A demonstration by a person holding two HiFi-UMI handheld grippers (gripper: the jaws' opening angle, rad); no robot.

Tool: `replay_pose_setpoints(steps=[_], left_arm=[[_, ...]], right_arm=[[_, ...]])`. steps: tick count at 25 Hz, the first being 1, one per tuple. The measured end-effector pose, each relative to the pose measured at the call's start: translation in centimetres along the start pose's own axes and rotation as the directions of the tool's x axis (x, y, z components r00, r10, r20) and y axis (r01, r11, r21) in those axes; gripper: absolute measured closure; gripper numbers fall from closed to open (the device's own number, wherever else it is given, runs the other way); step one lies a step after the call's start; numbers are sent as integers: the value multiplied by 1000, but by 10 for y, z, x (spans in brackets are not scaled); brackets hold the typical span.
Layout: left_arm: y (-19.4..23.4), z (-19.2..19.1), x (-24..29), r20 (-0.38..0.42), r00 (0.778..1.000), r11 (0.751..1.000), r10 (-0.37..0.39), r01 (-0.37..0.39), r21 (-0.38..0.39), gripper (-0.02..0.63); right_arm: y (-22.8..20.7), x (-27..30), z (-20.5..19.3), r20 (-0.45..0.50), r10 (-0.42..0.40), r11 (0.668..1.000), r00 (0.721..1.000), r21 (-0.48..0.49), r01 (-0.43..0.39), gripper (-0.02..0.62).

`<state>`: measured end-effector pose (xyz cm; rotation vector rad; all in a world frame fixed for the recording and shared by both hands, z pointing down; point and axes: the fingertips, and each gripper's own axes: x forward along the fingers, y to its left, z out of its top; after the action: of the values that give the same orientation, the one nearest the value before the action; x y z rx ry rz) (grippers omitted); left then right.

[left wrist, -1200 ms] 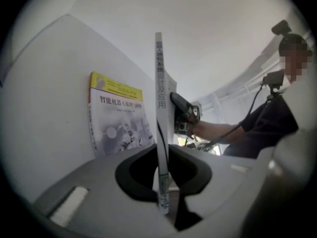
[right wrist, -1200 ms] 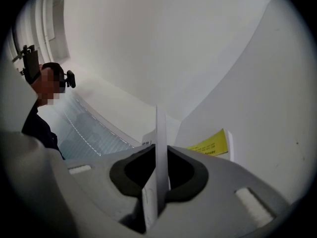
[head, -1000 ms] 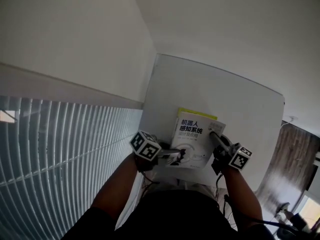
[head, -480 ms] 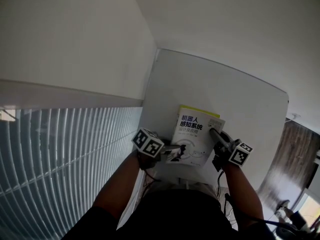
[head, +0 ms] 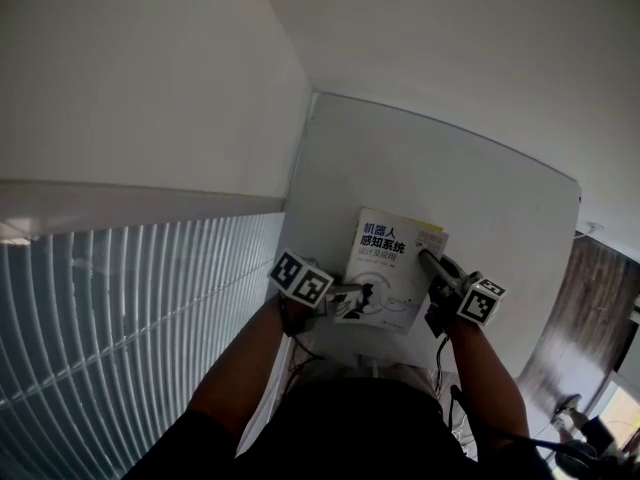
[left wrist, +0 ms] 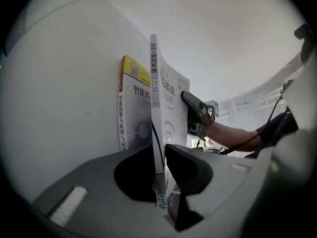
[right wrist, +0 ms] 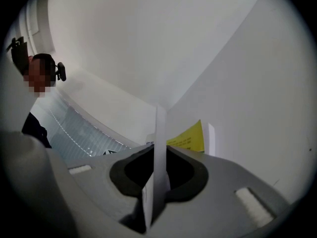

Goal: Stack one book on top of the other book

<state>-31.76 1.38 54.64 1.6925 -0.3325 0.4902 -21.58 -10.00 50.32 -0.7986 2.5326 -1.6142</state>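
The left gripper (left wrist: 161, 165) pinches the white book (left wrist: 171, 108) at its near edge; the right gripper (right wrist: 156, 180) pinches the opposite edge; the book lies over the yellow book (left wrist: 130, 95) on the table (head: 490, 198), possibly resting; light and likely flexible, it suits two-edge support.

Soft, even daylight leaves the white desk (head: 500, 198) and wall (head: 150, 68) flat, with faint shadows. Both gripper views bulge and go black at the corners. The book (right wrist: 160, 143) blurs close to the lens; the person's torso (head: 350, 428) sits in deep shade.
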Motion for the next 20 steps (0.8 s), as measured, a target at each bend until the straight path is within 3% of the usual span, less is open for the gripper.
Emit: replay_pose_setpoints(steps=[9,14,18,20], left_arm=[[5,-1,3,9,1000,999,7,-6,-52,523],[5,-1,0,14,999,996,50,-49,-73,517],[3,-1,-2,24,994,987,104,-100,-129,508],[-2,-1,-2,13,993,985,118,-116,-131,473]], right_arm=[[-8,0,-2,-8,-28,1000,1000,9,28,543],[-10,3,-5,-67,-112,994,991,1,112,532],[-7,4,-9,-136,-127,990,982,-70,119,441],[-3,4,-8,-153,-141,987,978,-104,126,400]])
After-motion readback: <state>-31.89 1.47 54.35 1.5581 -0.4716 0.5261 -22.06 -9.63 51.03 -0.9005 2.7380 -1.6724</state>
